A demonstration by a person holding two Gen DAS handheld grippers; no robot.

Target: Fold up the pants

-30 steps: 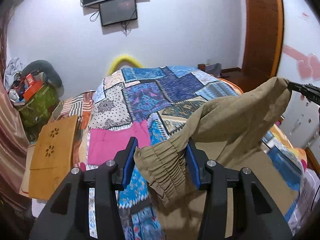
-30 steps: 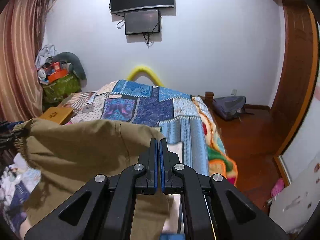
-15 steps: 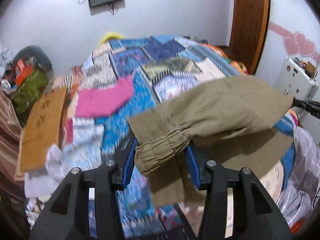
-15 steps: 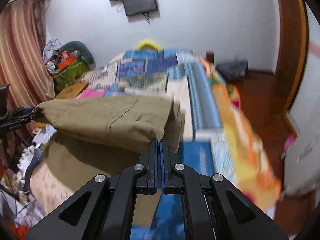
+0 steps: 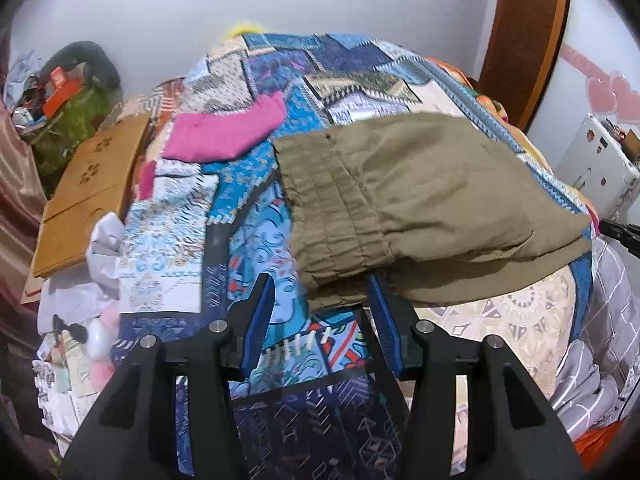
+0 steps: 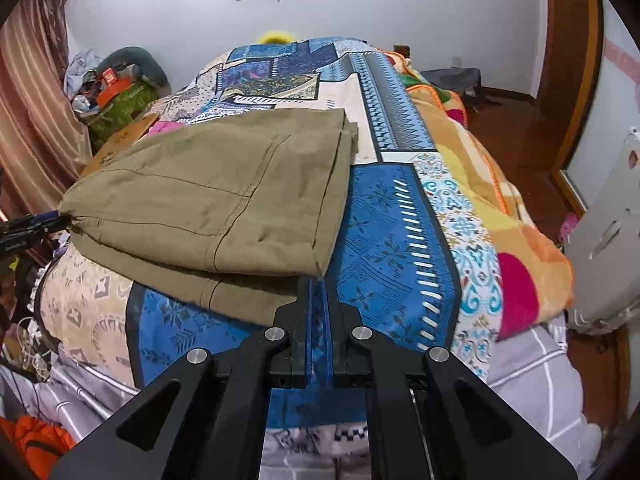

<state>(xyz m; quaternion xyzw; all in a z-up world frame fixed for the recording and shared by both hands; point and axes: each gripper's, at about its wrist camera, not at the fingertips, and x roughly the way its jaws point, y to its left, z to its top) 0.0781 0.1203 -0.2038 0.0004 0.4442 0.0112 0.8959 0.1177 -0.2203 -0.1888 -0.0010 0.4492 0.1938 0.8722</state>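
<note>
- The left gripper (image 5: 322,298) has its blue-padded jaws spread wide, and nothing is pinched between them; the elastic waistband end of the pants (image 5: 408,200) lies just ahead of its tips and overlaps the inner side of its right-hand finger.
- The right gripper (image 6: 318,286) has its jaws almost together, with only a thin slit between the blue pads; the near corner of the pants (image 6: 208,208) sits right at their tips, though whether cloth is caught in the slit cannot be told.
- Ahead of both tools the olive-brown pants lie folded over on themselves, the upper layer resting on a lower layer that shows along the near edge.
- They rest on the patchwork bedspread (image 5: 256,248), which stretches away beyond the fingertips toward the white wall.
- Further out from the left gripper and to its left lies a pink cloth (image 5: 228,132) on the bedspread, well apart from the pants.
- Left of that again, off the bed's side, sits a brown wooden board (image 5: 90,184) with flower-shaped cut-outs.
</note>
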